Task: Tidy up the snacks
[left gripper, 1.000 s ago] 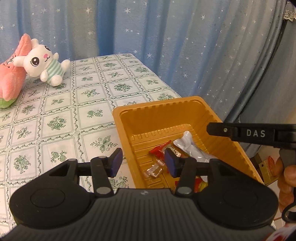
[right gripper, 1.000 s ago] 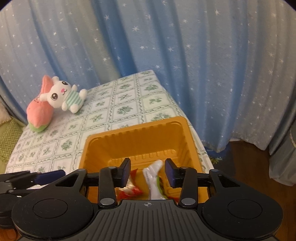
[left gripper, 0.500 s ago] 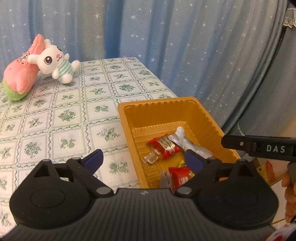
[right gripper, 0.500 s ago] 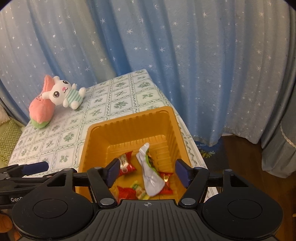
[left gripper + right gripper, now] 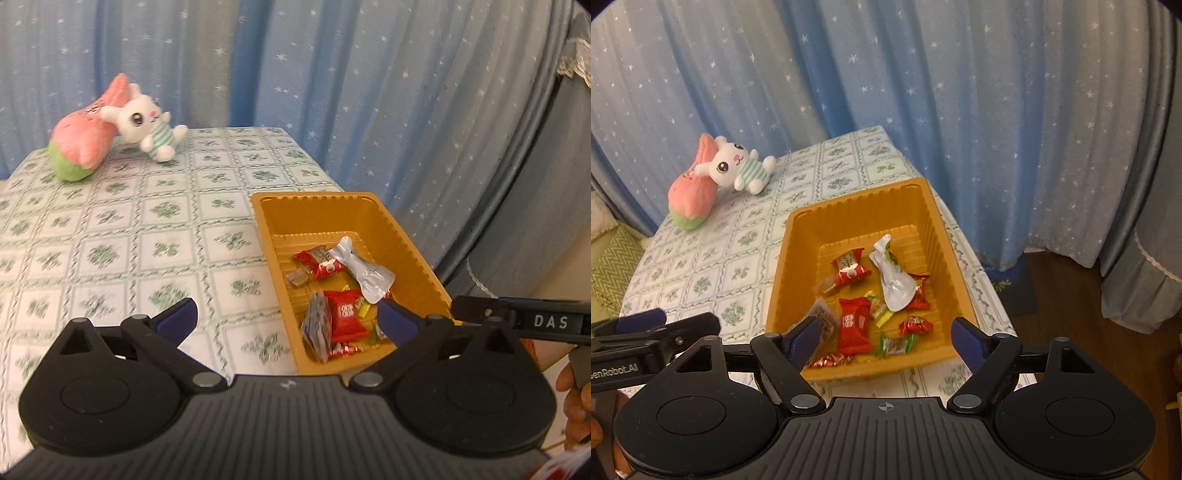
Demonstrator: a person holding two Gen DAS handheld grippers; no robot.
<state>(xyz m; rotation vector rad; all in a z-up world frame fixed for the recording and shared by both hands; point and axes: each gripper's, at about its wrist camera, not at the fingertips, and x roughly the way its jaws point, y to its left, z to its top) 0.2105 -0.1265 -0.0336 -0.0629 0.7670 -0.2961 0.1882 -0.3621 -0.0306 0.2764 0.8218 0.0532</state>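
Both jaws opening, nothing between them. Snacks (image 5: 886, 295) lie in the orange tray (image 5: 931, 206), ahead-below your right hand-held gripper (image 5: 884, 336); left hand-held gripper (image 5: 286, 319) sits beside the tray's left wall.

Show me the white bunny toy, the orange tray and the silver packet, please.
white bunny toy (image 5: 729, 166): right wrist view, its face.
orange tray (image 5: 849, 205): right wrist view, far rim.
silver packet (image 5: 369, 275): left wrist view, its middle.
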